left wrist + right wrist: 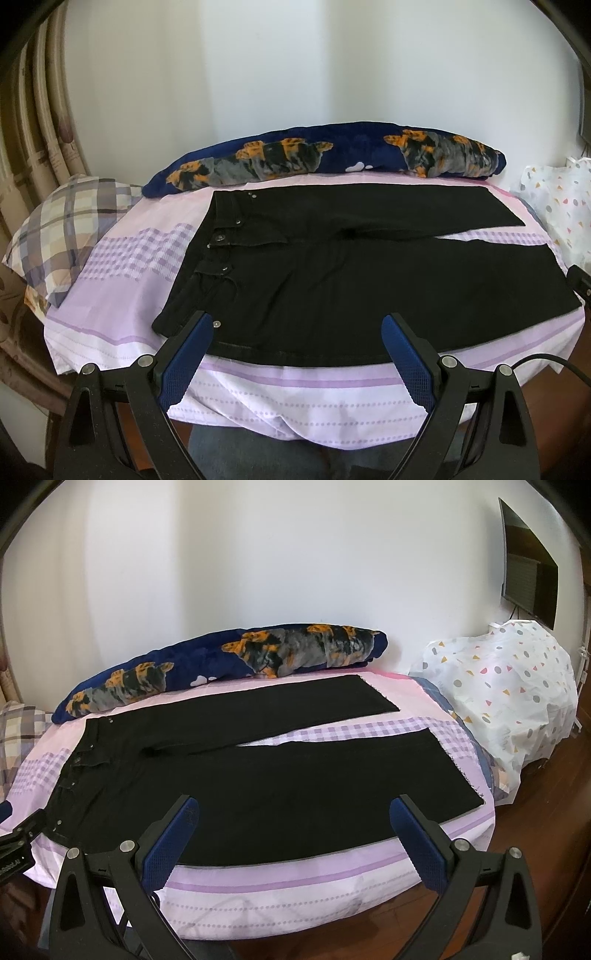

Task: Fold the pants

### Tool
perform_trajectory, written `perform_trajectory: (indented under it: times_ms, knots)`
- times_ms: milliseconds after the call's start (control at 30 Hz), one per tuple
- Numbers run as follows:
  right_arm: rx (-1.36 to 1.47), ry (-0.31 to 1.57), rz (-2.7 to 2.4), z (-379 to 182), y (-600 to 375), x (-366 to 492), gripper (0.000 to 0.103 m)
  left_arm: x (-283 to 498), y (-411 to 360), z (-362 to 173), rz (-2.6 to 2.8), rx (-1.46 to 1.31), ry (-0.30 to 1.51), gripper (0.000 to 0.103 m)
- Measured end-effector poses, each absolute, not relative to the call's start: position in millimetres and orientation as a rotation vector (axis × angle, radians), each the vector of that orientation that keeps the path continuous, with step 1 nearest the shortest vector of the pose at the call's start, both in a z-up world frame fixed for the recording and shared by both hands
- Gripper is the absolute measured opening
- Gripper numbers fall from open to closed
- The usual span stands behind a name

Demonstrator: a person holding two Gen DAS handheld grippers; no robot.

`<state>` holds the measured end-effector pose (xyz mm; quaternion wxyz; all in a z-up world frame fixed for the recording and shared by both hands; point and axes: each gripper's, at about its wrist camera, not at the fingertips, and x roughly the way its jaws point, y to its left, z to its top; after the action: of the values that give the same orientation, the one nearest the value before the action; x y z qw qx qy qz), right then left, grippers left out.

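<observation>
1. Across the bed [122, 332], black pants [369, 280] lie flat, legs splayed, waistband toward the pillow-end edge.
2. Left gripper [297, 325] and right gripper [293, 810] hover at the near edge, jaws apart, empty.
3. Risk: pinching the sheet along with the denim, dragging both.

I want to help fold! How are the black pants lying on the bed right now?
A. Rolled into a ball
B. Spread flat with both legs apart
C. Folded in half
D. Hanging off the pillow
B: the black pants lie flat on the bed sheet, the two legs split apart, and both grippers' fingers are open, touching nothing.
</observation>
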<state>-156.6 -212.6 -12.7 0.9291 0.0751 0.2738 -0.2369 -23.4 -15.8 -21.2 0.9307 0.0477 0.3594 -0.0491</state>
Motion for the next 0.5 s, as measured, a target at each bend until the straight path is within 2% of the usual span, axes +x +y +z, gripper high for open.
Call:
perform_trajectory:
  times_ms: [500]
  knots:
    - [0.154, 0.582, -0.483, -17.5, -210.9, -148.2, 0.103, -20.4, -15.4, -27.2, -0.098, 0.104, 0.75, 0.093]
